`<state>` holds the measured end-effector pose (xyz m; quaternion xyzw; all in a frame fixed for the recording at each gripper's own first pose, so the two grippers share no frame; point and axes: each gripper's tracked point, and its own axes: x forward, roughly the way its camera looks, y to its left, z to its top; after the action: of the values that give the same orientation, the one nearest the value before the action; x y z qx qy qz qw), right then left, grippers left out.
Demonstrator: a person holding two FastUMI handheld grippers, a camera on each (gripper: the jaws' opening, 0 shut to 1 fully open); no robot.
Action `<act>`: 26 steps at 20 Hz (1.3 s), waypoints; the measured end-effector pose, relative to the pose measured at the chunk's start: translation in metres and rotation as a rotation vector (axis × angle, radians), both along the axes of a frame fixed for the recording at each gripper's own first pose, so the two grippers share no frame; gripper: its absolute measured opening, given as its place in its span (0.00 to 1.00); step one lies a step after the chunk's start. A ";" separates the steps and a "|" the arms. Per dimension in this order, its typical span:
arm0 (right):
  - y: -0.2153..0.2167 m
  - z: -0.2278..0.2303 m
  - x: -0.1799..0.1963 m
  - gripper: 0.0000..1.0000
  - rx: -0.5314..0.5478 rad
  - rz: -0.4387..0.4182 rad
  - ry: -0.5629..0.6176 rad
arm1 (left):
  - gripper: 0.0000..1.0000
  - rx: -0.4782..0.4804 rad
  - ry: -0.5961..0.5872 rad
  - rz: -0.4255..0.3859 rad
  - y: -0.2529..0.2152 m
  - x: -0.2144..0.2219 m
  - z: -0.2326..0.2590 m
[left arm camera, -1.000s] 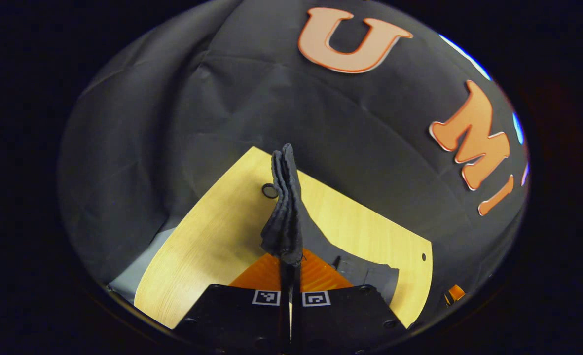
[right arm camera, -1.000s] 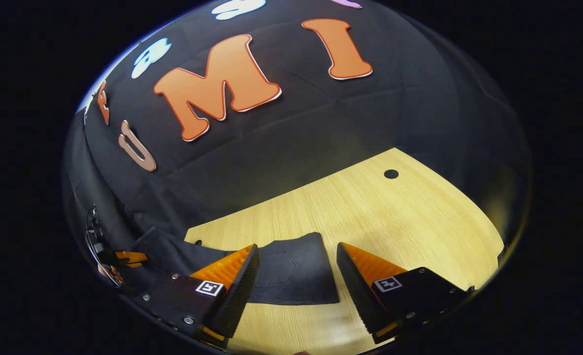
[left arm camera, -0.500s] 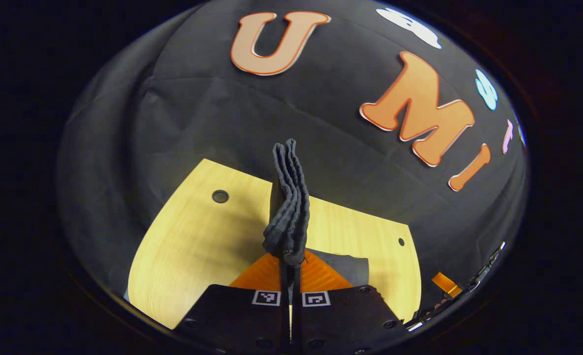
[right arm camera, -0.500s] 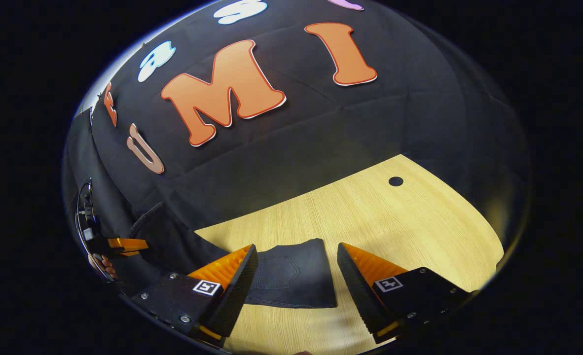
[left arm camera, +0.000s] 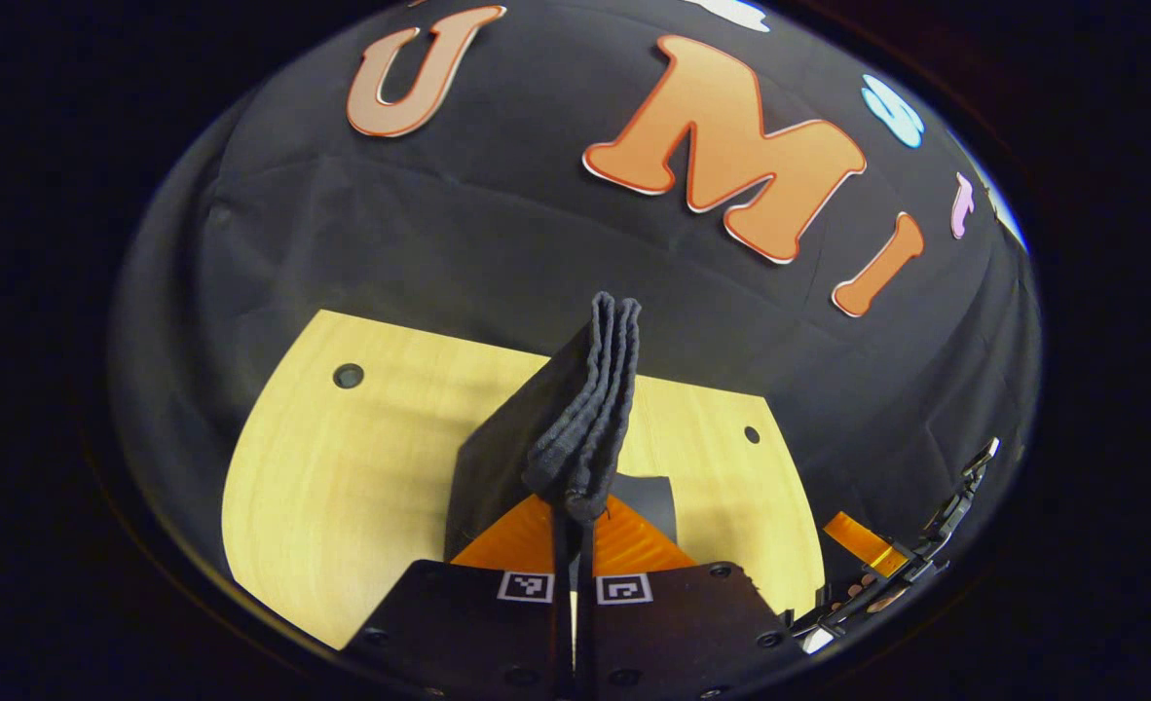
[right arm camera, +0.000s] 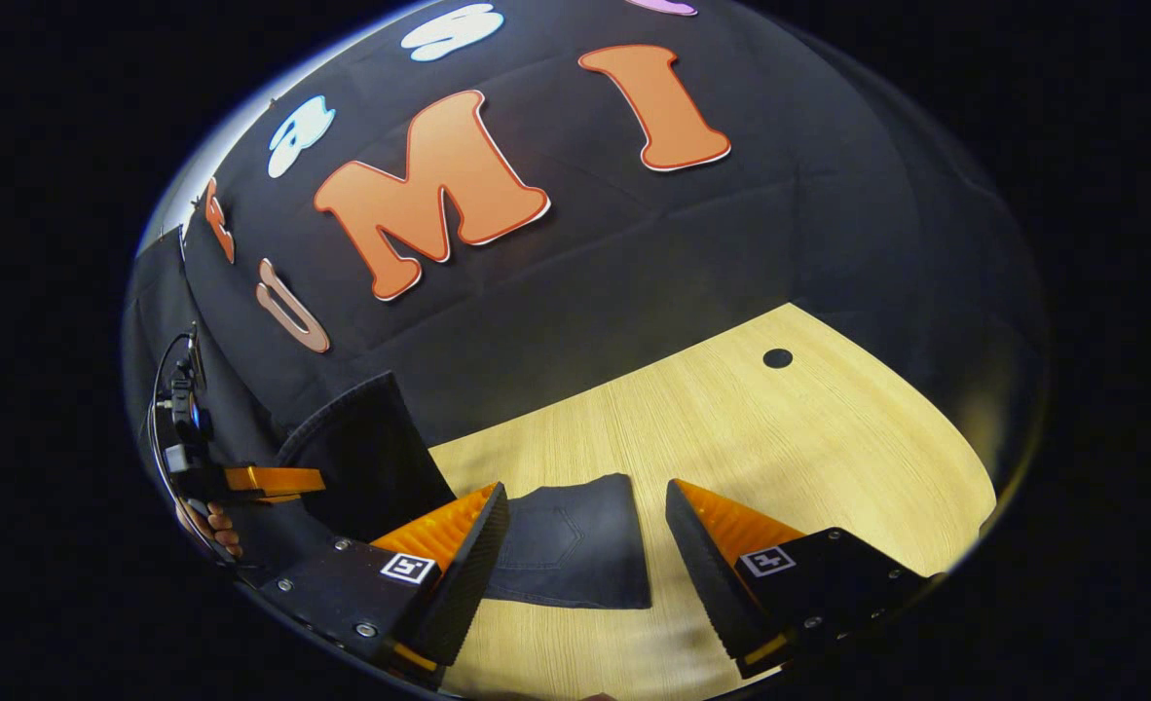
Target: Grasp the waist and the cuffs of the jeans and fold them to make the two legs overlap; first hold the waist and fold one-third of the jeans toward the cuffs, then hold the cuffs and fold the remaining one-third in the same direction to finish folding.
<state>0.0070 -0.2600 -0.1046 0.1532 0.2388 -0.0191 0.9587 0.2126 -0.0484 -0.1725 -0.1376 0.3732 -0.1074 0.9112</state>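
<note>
In the left gripper view, the left gripper (left arm camera: pixel 574 526) is pinching a thick, bunched edge of the dark jeans (left arm camera: pixel 585 409) – both orange fingers (left arm camera: pixel 624 545) are pressing together on the cloth, which is standing up above them in stacked folds. A dark panel of the jeans is hanging down to the left of the fingers, over the wooden table (left arm camera: pixel 342 467).

In the right gripper view, the right gripper (right arm camera: pixel 585 545) is hovering with its fingers spread wide apart, gripping nothing. Between them, the folded part of the jeans (right arm camera: pixel 575 545) is lying flat on the table (right arm camera: pixel 780 438), a back pocket facing up. At the far left, the left gripper (right arm camera: pixel 269 479) is lifting another part of the jeans off the table – a hand (right arm camera: pixel 215 526) is holding it.
</note>
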 end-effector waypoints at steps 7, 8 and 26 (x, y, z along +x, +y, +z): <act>-0.038 -0.003 0.000 0.98 0.017 0.005 0.007 | 0.02 0.030 0.065 -0.043 -0.064 0.002 -0.033; -0.043 -0.004 0.000 0.98 0.018 0.006 0.008 | 0.02 0.035 0.076 -0.052 -0.072 0.002 -0.040; -0.057 -0.003 0.007 0.98 -0.015 0.028 -0.005 | 0.43 0.143 0.196 -0.364 -0.207 -0.063 -0.168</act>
<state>0.0144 -0.3168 -0.1072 0.1425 0.2385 -0.0071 0.9606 0.1496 -0.2555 -0.3407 -0.0127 0.4852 -0.2296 0.8436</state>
